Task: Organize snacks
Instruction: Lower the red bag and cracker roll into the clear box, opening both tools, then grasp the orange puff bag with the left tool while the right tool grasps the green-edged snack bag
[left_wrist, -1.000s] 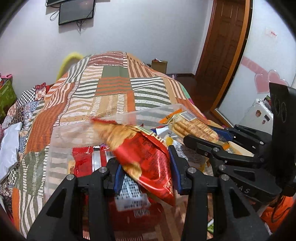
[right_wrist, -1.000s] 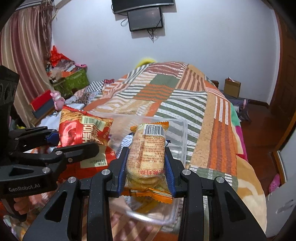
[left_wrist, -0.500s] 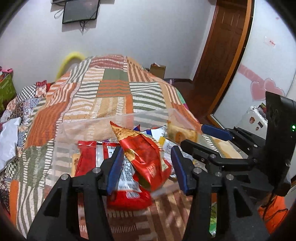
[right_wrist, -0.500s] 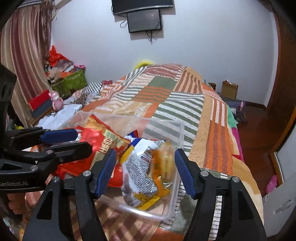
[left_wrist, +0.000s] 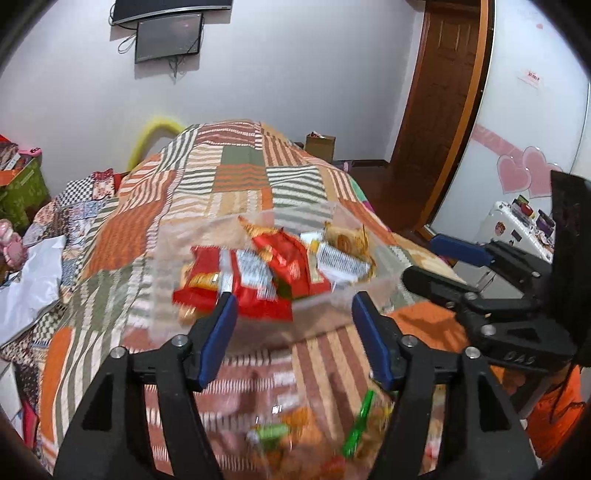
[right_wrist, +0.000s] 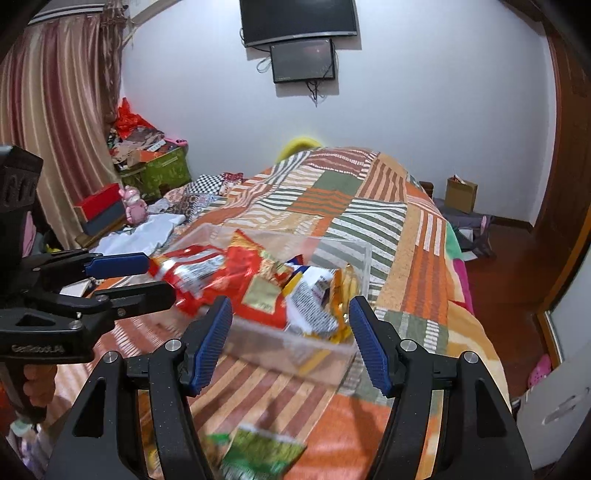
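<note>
A clear plastic box (left_wrist: 221, 230) (right_wrist: 345, 254) sits on the bed. It holds several snack packets, among them a red bag (left_wrist: 284, 258) (right_wrist: 236, 273) and an orange biscuit pack (left_wrist: 347, 240) (right_wrist: 343, 288). My left gripper (left_wrist: 293, 299) hangs just short of the box's near wall; its jaws are opening with nothing between them. My right gripper (right_wrist: 290, 301) is open and empty, also short of the box. Each gripper shows in the other's view: the right gripper (left_wrist: 421, 258) at the box's right, the left gripper (right_wrist: 159, 277) at its left.
Loose packets, one green (right_wrist: 258, 454) (left_wrist: 360, 424), lie blurred on the striped patchwork blanket (left_wrist: 236, 177) near me. A white cloth (left_wrist: 33, 273) is at the bed's left edge. A green crate (right_wrist: 162, 173), a cardboard box (right_wrist: 460, 194) and a wooden door (left_wrist: 439, 110) lie beyond.
The left gripper let go of the red bag and the right let go of the biscuit pack; both dropped into the box. Both grippers opened and drew back and up.
</note>
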